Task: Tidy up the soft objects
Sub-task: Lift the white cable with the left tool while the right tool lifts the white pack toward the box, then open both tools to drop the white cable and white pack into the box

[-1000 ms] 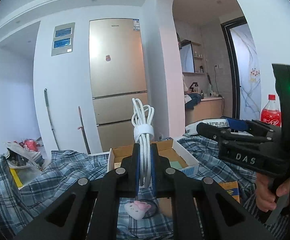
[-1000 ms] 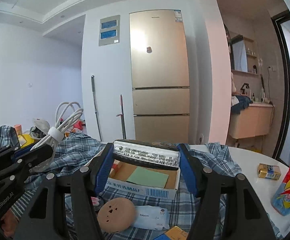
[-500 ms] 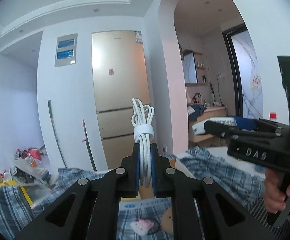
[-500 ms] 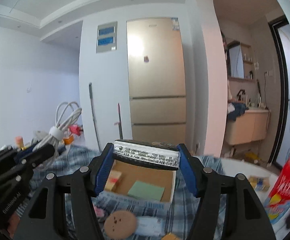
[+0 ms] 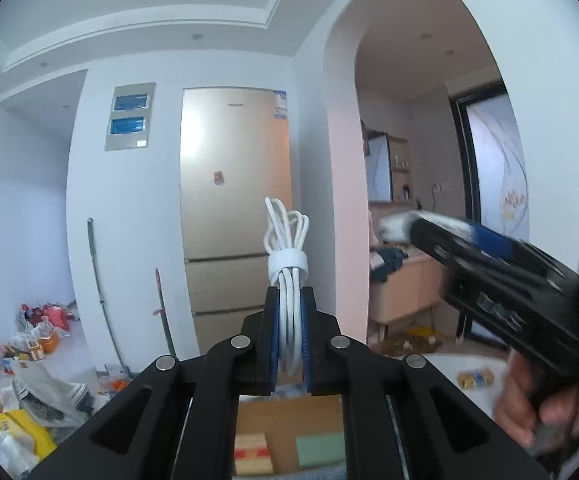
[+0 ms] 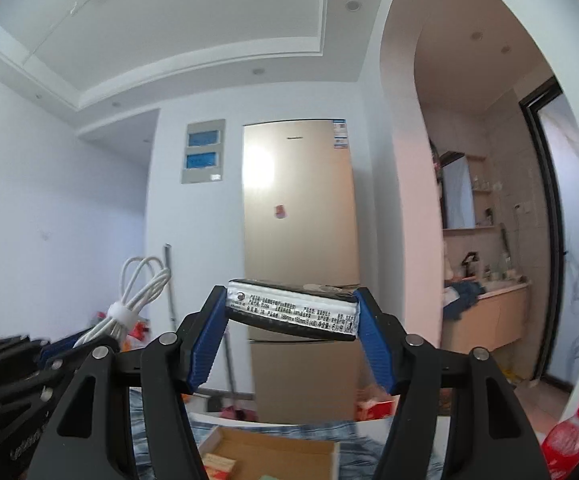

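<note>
My left gripper (image 5: 289, 300) is shut on a bundled white cable (image 5: 287, 240) tied with a white strap, its loops standing up above the fingers. My right gripper (image 6: 292, 312) is shut on a soft tissue pack (image 6: 293, 314), white with black edges and printed text, held across between the blue pads. Both are raised high above an open cardboard box (image 5: 289, 432) holding a red-and-cream packet and a green pad. The cable (image 6: 137, 296) and left gripper also show at the left of the right wrist view. The right gripper (image 5: 489, 264) appears blurred in the left wrist view, held by a hand (image 5: 537, 412).
A gold fridge (image 6: 299, 264) stands straight ahead, with a mop leaning left of it. A red soda bottle (image 6: 569, 436) is at the lower right. Plaid cloth (image 6: 289, 430) covers the table behind the box. Bags and clutter (image 5: 29, 360) lie at left. An archway leads to a washroom.
Both grippers have risen well above the table with their loads still gripped. The table, box and small objects have slid down toward the bottom edge of both views.
</note>
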Demonstrator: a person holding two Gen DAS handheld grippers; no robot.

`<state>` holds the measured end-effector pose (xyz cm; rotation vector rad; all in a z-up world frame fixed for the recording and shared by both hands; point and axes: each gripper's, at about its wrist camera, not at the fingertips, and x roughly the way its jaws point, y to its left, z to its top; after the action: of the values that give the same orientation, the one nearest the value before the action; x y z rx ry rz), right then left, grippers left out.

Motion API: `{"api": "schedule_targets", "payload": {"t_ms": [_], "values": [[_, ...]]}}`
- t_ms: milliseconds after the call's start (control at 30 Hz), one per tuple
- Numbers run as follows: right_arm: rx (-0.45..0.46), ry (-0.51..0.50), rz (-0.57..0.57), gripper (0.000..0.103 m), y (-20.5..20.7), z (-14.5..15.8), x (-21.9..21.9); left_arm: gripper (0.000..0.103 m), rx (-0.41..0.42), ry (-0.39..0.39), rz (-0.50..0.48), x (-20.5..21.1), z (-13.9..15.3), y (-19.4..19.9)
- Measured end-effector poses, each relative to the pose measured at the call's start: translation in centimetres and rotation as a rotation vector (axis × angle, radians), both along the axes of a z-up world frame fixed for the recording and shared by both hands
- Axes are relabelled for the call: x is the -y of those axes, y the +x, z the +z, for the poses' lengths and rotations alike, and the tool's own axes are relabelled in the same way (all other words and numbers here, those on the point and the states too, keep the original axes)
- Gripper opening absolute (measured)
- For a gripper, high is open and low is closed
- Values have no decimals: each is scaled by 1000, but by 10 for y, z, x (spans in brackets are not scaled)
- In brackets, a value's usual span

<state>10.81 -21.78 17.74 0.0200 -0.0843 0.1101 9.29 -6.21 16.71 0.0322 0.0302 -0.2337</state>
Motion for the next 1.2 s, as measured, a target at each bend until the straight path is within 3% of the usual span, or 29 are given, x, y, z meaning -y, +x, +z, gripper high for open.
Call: {"api": "schedule_targets", "payload": {"t_ms": [133,267,667,867,1000,1200], "values": [[3,16,-29,62,-4,-6,4,10,-14,-61,-6,-5,7,18],[-26,15,-21,62,7,-22,7,10,-18,-61,1,-7,-2,22],[-242,0,0,62,62,-77,1,10,-256,-27,41,-9,-40,82],[-318,-100,-25,62,84,-120,-16,10,-445,-39,72,-14,-93,140],[-399,-109,5,62,96,-141,-19,10,-518,-17,77,-12,-132,167],[-631,-138,73,62,122,-177,-24,10,-715,-5,41,-10,-185,196]]}}
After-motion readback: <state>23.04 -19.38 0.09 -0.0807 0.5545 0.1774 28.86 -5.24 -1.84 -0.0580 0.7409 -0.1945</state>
